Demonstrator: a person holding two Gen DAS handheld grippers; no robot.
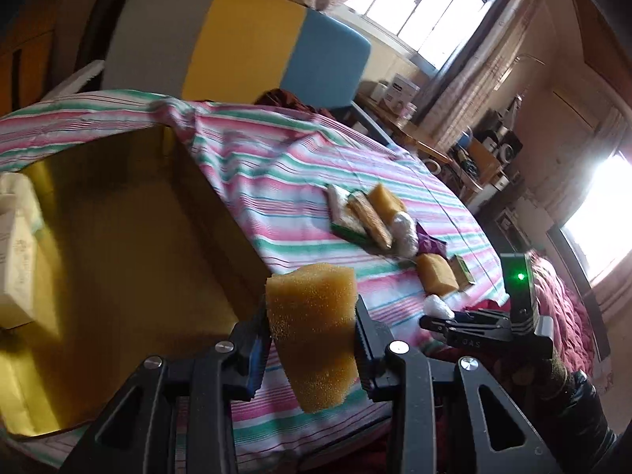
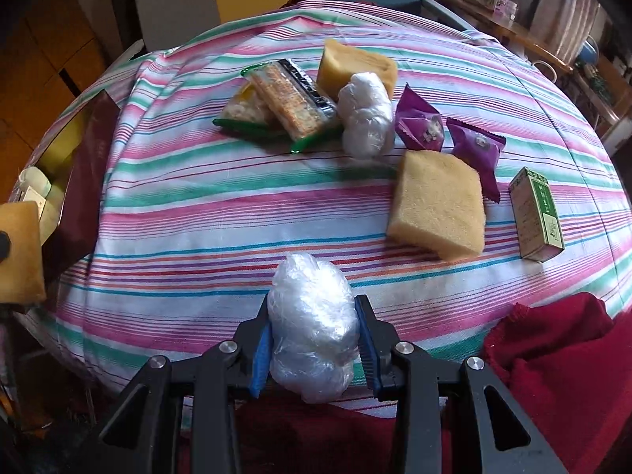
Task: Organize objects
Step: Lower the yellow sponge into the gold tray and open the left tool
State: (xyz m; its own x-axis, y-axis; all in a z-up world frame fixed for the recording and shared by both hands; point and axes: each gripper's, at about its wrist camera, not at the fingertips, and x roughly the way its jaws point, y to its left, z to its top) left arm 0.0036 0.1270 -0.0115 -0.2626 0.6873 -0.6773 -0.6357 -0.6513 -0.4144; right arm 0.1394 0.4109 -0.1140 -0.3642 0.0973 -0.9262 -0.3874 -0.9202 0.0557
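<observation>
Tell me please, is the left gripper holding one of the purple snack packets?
No, the left gripper is closed on a yellow sponge, while both purple packets lie on the striped cloth.

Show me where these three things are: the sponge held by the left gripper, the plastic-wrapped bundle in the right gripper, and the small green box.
sponge (image 1: 314, 335), left wrist view, middle of its porous front face.
plastic-wrapped bundle (image 2: 312, 324), right wrist view, centre of the wrap.
small green box (image 2: 537, 213), right wrist view, its top face.

A sponge (image 1: 314, 339) sits between the left jaws, with the box (image 1: 118, 213) just to their left. A plastic ball (image 2: 312, 331) sits between the right jaws, on the bed (image 2: 197, 217). Snack packs (image 2: 284, 106) lie far ahead.
</observation>
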